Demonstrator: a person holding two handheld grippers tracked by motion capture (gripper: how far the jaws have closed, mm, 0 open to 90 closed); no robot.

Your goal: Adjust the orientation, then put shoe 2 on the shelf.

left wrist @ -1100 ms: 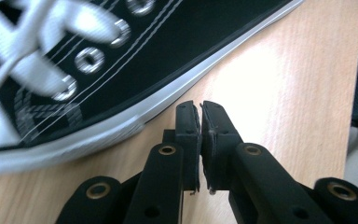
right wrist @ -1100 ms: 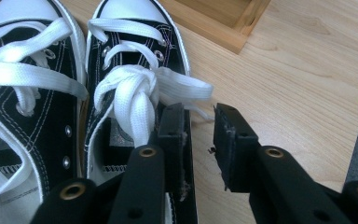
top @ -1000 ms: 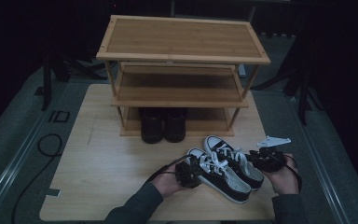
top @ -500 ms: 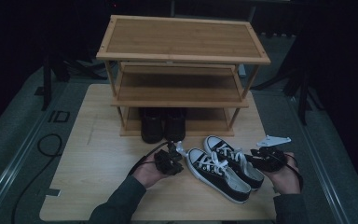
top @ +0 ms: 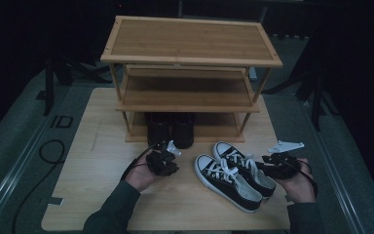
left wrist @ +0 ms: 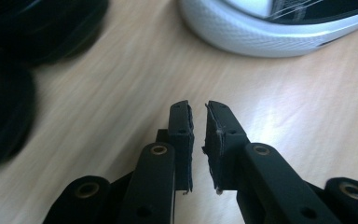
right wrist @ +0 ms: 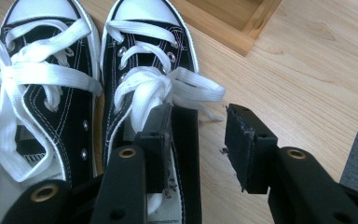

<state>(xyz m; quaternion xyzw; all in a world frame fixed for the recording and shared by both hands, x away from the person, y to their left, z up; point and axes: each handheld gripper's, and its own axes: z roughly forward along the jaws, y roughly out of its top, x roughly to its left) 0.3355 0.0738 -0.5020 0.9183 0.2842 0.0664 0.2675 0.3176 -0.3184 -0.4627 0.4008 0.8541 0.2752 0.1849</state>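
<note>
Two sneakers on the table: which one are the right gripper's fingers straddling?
The sneaker on the side toward the right gripper. One finger sits inside its opening, the other outside over bare table. The other sneaker lies beyond it, untouched.

We see dark green sleeves (top: 111,208). Left claw (left wrist: 198,140) & right claw (right wrist: 198,144): black, brass-ringed bolts, frayed pads; black cables, grey 3-cornered plate (top: 286,146) on right.

It looked like a recording studio or lab — a pale wooden table (top: 102,161) stood alone on grey carpet, darkness around it, stand legs (top: 316,92) far right, a black cable (top: 39,161) trailing left.
</note>
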